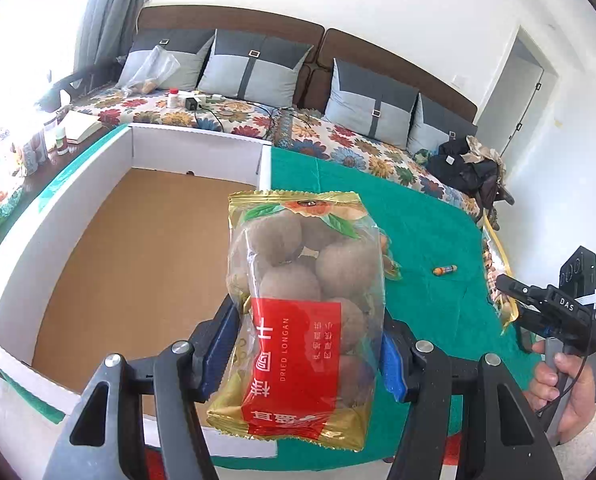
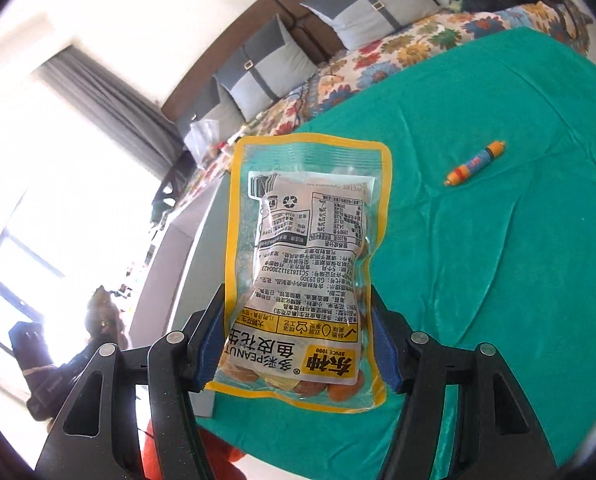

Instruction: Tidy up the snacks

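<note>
Beside longan bag [image 1: 304, 312], empty box [image 1: 138, 240]

The white-walled cardboard box [image 1: 98, 216] lies open-topped at nine o'clock with a bare brown floor, while on the green cloth [image 1: 418, 248] only a small orange-capped tube [image 1: 445, 270] lies at two o'clock.
</note>
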`<move>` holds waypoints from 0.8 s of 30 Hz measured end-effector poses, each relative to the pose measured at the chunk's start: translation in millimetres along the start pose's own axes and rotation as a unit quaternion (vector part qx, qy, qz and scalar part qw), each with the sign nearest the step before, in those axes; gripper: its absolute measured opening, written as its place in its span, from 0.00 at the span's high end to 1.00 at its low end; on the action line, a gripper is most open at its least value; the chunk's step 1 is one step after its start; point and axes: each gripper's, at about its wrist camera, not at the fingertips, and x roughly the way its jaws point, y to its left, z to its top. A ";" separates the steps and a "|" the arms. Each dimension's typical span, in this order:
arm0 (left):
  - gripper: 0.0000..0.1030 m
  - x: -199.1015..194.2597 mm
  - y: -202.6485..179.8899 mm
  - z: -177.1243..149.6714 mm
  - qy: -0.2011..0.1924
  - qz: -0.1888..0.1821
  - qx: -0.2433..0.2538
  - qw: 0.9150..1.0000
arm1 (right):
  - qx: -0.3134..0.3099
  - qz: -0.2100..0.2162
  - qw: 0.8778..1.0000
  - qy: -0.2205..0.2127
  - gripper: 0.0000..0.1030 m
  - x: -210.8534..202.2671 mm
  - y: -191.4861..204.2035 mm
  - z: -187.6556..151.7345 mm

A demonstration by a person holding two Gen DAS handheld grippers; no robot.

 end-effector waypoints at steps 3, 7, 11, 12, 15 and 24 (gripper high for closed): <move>0.41 -14.5 42.2 5.3 -0.009 0.029 -0.023 0.999 | -0.045 0.033 0.998 0.020 0.36 21.5 57.6 -5.5; 0.41 -21.9 95.4 8.7 -0.010 0.078 -0.043 0.996 | -0.108 0.080 0.989 0.066 0.36 58.8 133.8 -29.0; 0.40 -13.4 134.1 6.1 0.003 0.118 -0.059 0.991 | -0.177 0.099 0.974 0.101 0.36 104.0 209.3 -48.0; 0.40 -8.9 141.8 4.9 0.007 0.132 -0.060 0.989 | -0.193 0.096 0.970 0.109 0.36 118.1 225.3 -52.3; 0.38 7.1 157.7 -0.9 0.023 0.172 -0.060 0.983 | -0.236 0.073 0.960 0.128 0.36 156.3 254.3 -66.7; 0.11 9.6 152.3 -18.9 0.026 0.191 -0.054 0.980 | -0.275 0.004 0.953 0.124 0.22 169.0 234.8 -72.9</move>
